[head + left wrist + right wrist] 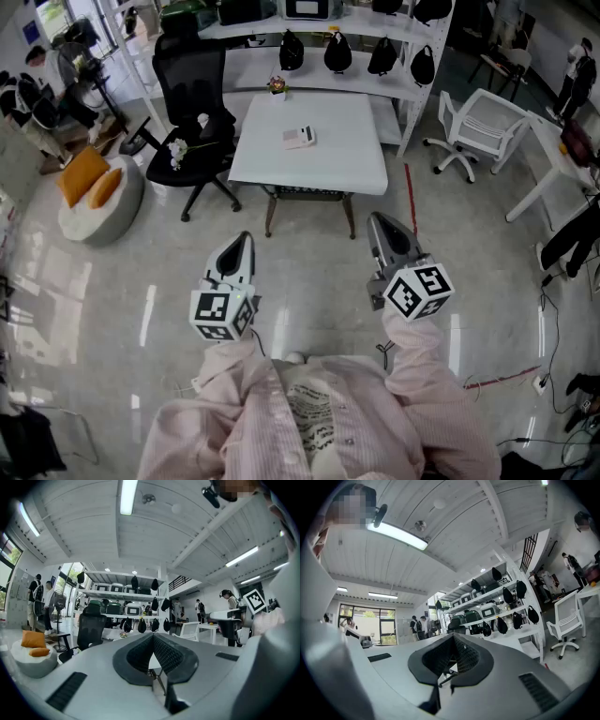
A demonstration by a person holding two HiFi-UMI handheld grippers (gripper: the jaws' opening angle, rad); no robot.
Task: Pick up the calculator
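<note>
A small white calculator [299, 137] lies flat near the middle of a white table [347, 161] in the head view, some way ahead of me. My left gripper [242, 242] and right gripper [375, 223] are held level in front of my body, well short of the table and above the floor. Both have their jaws closed together with nothing between them. In the left gripper view the left gripper [153, 635] shows its pads meeting. The right gripper [453, 637] looks the same in its own view. The calculator is hidden in both gripper views.
A small potted flower [277, 86] stands at the table's far edge. A black office chair [190, 103] is left of the table, a white chair [481, 127] to the right. Shelving with black bags [337, 52] stands behind. A cushion seat [97, 197] is at left; cables [506, 375] lie on the floor at right.
</note>
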